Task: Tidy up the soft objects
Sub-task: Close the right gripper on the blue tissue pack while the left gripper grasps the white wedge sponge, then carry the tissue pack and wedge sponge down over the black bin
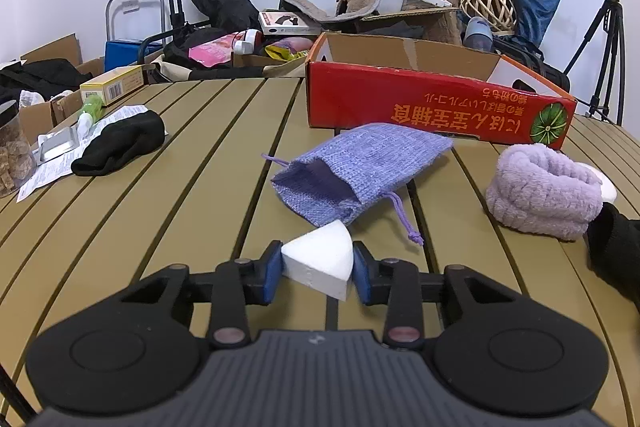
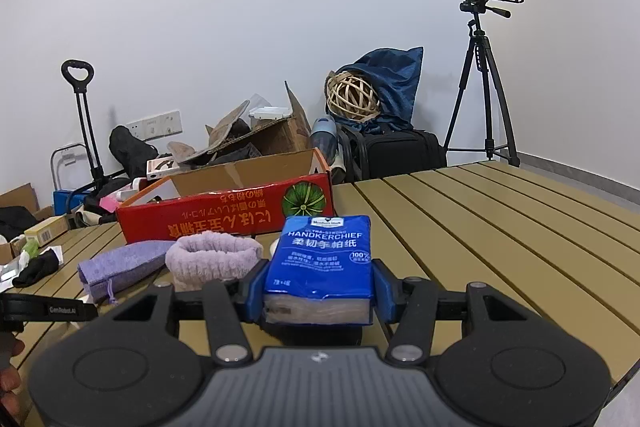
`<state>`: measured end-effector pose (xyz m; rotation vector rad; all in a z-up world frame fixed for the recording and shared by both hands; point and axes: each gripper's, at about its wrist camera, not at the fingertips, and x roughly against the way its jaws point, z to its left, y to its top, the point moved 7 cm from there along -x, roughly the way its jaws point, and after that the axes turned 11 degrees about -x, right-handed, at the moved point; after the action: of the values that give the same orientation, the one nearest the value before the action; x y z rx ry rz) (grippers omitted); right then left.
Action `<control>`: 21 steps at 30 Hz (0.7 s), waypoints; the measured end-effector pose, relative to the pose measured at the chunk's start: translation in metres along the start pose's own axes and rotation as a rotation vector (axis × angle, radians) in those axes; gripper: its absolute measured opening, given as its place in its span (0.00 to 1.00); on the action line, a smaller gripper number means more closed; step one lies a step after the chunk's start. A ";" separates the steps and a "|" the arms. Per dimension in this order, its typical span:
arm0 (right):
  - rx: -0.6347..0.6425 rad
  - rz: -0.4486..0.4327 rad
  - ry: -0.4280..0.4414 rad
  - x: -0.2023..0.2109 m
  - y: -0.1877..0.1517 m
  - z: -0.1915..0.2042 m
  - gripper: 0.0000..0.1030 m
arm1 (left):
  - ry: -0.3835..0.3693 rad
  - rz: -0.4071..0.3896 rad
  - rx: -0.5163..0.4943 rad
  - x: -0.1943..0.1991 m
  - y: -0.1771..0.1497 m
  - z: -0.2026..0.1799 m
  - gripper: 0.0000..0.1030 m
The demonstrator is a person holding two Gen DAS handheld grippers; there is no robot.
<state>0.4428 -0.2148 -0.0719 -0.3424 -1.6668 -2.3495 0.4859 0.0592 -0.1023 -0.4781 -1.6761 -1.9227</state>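
Fingers (image 1: 277, 273) of the left gripper (image 1: 318, 273) are clamped on a white foam wedge (image 1: 320, 263) above the surface (image 1: 160, 227). A blue tissue pack (image 2: 320, 263) is clamped by the right gripper (image 2: 318, 293). Farther off, a purple pouch (image 1: 356, 167) and fluffy band (image 1: 544, 187) are seen before the red box (image 1: 432, 103).

The left gripper (image 1: 318, 271) sits low, jaws pinched in. The right gripper (image 2: 318, 293) is clamped too (held slightly higher).

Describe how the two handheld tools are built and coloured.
Both match: the left tool and right tool have blue finger pads on black linkage arms, a ribbed grey body between two round black discs, and metal pivot pins.
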 end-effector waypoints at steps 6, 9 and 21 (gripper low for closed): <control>0.012 0.004 -0.003 0.000 -0.001 -0.002 0.50 | 0.011 -0.014 -0.002 0.005 -0.001 0.001 0.35; 0.014 0.004 -0.005 -0.001 0.000 -0.003 0.50 | 0.021 -0.032 -0.007 0.011 -0.001 0.001 0.35; 0.050 0.008 0.016 0.013 -0.002 -0.004 0.50 | -0.007 -0.121 -0.022 0.044 0.006 -0.007 0.35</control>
<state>0.4300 -0.2184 -0.0709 -0.3197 -1.7102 -2.2942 0.4554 0.0442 -0.0730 -0.4001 -1.7257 -2.0297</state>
